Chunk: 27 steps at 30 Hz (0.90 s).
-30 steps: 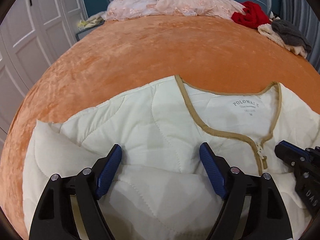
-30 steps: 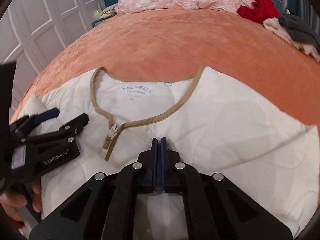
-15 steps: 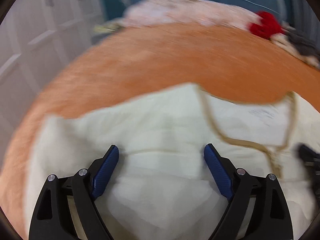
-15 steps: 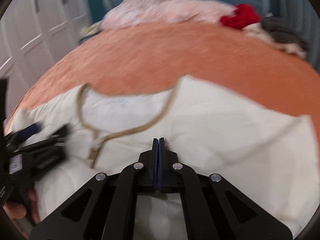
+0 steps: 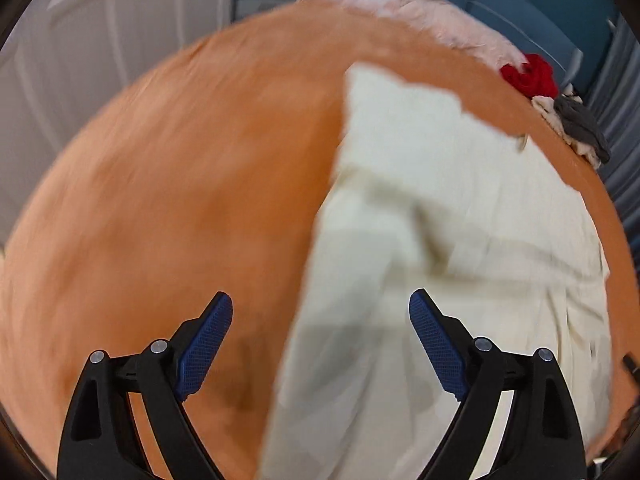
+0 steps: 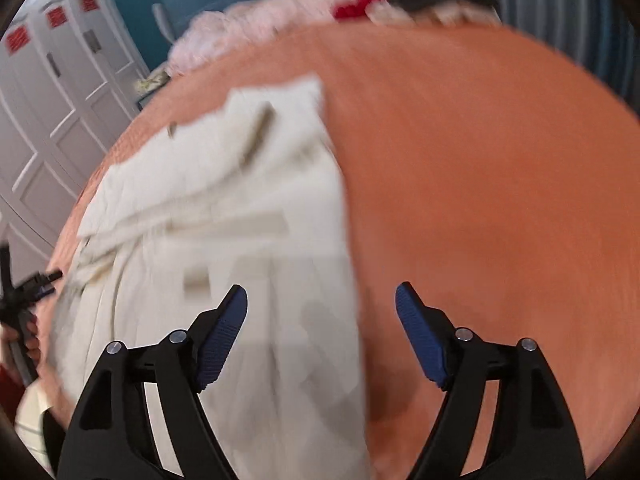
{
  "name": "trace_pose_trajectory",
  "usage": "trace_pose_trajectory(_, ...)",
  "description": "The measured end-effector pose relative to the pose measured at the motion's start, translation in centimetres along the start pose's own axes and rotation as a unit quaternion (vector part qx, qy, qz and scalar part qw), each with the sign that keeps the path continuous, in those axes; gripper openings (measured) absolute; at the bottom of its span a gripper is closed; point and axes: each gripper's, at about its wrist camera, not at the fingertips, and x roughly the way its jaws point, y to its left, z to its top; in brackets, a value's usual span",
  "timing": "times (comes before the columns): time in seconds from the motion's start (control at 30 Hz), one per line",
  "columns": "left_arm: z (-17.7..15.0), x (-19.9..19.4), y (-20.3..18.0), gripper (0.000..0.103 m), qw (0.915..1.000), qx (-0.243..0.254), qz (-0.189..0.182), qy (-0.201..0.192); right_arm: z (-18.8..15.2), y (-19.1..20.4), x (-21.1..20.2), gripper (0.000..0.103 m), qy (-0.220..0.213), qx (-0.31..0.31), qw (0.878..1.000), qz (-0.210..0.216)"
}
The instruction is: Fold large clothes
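Right wrist view: right gripper [image 6: 320, 320], pinched shut a second ago, has just been opening, jaws wide and empty over the cream jacket [image 6: 240, 220]'s right edge on the orange bed [image 6: 480, 200]; left gripper [image 5: 320, 340] gapes empty over its left edge, ready for another fold.

We see a cream quilted fabric jacket [image 5: 440, 240] lying on the plain orange velvety bed cover [image 5: 180, 200]. Ahead of our tool lie a bright red crumpled garment [image 5: 530, 76] and a dark grey one [image 5: 580, 120]; our tool's pads [image 5: 206, 344] are blue.

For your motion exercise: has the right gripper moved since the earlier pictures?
Yes. The right gripper has swung right, from over the jacket to its edge by the orange bedspread, jaws just opened.
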Motion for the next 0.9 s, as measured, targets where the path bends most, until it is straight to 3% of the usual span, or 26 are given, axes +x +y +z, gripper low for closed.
trace_pose_trajectory(0.07,-2.9,-0.5,2.4,0.088,0.9980,-0.049,-0.024,0.031,-2.8,-1.7,-1.0,0.074,0.024,0.034,0.999,0.019)
trace_pose_trajectory(0.13,-4.9,-1.0,3.7,0.088,0.9939,-0.092,-0.050,0.035,-4.6,-2.2,-1.0,0.074,0.035,0.056,0.997,0.038)
trace_pose_trajectory(0.3,-6.9,-2.2,1.3,0.086,0.9929,-0.089,-0.072,0.032,-6.3,-1.0,0.5,0.076,0.049,0.098,0.991,0.080)
trace_pose_trajectory(0.33,-6.9,-2.1,1.3,0.082,0.9929,-0.087,-0.075,0.034,-6.4,-0.6,0.7,0.074,0.047,0.099,0.991,0.080)
trace_pose_trajectory(0.37,-7.0,-2.1,0.6,0.069,0.9929,-0.081,-0.079,0.036,-6.4,-0.1,0.8,0.068,0.044,0.102,0.991,0.080)
trace_pose_trajectory(0.4,-7.0,-2.0,0.3,0.063,0.9936,-0.077,-0.072,0.041,-6.2,0.6,1.1,0.049,0.045,0.106,0.990,0.081)
trace_pose_trajectory(0.43,-7.1,-2.1,-0.1,0.047,0.9945,-0.069,-0.065,0.044,-6.2,1.0,1.2,0.027,0.049,0.109,0.990,0.078)
trace_pose_trajectory(0.47,-7.2,-2.2,-0.1,0.029,0.9945,-0.065,-0.068,0.046,-6.1,1.3,1.1,0.019,0.053,0.111,0.990,0.072)
trace_pose_trajectory(0.53,-7.7,-3.4,-0.1,0.013,0.9954,-0.056,-0.067,0.041,-6.0,1.5,-0.3,0.012,0.042,0.106,0.990,0.078)
trace_pose_trajectory(0.73,-9.2,-9.1,0.0,0.007,0.9968,-0.023,-0.075,0.016,-6.1,3.0,-5.6,0.010,0.044,0.031,0.995,0.082)
trace_pose_trajectory(0.9,-14.8,-14.5,0.8,0.007,0.9967,0.027,-0.063,0.044,-10.5,2.8,-10.8,0.010,0.108,-0.054,0.990,0.070)
